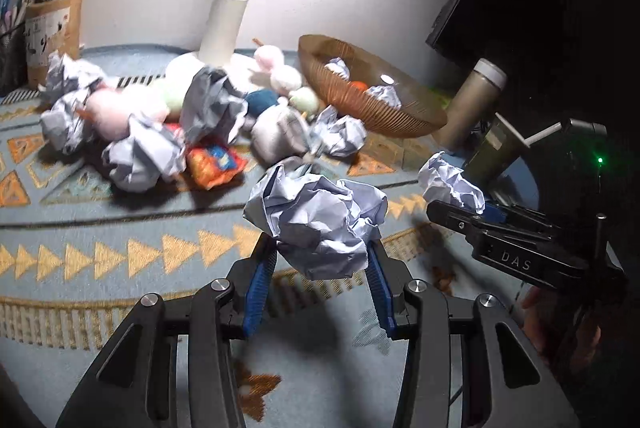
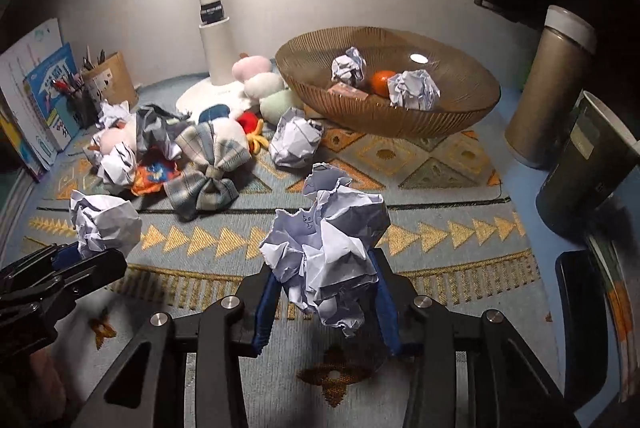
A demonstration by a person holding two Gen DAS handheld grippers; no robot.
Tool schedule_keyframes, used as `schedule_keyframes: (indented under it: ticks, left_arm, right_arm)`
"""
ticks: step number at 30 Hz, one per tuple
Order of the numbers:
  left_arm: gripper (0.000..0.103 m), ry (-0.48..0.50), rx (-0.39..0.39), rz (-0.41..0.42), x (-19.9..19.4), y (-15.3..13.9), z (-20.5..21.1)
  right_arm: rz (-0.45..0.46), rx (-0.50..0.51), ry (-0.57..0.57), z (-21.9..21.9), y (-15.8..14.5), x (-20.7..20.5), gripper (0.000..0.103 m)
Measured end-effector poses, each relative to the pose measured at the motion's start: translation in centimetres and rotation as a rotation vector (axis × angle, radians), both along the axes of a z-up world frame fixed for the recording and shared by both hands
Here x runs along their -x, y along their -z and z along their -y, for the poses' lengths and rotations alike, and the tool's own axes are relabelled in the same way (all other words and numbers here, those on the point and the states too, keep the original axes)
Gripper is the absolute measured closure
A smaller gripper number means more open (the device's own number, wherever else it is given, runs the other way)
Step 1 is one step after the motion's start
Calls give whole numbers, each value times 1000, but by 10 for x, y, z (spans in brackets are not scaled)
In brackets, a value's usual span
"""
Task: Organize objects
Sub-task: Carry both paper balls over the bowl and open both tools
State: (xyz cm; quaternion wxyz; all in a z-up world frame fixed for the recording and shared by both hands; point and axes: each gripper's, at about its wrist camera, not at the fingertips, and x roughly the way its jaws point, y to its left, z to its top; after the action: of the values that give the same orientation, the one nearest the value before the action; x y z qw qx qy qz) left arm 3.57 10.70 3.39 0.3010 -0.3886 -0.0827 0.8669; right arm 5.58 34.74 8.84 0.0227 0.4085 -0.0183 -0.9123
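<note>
My left tool: pinching a paper ball, held above the mat.
My right tool: clamped on a second ball, also clear of the mat.
Bowl: ahead on the tabletop, two paper balls and an orange inside.
Pile: more balls, plush toys, cloth, left of bowl.

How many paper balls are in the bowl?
2. One paper ball lies near the back of the bowl, the other paper ball beside the orange. More may hide behind the rim.
</note>
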Motion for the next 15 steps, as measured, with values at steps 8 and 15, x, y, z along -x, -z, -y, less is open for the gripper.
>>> schedule_keyframes:
  ticks: [8,15]
  left_arm:
    - [62,111,-23,-119,69,-78,-56]
    - [62,140,-45,-39,153,-83,-116]
  right_arm:
    - [-118,97,93,-53,-54,59,61]
    - [-89,169,146,-84,-46,116,61]
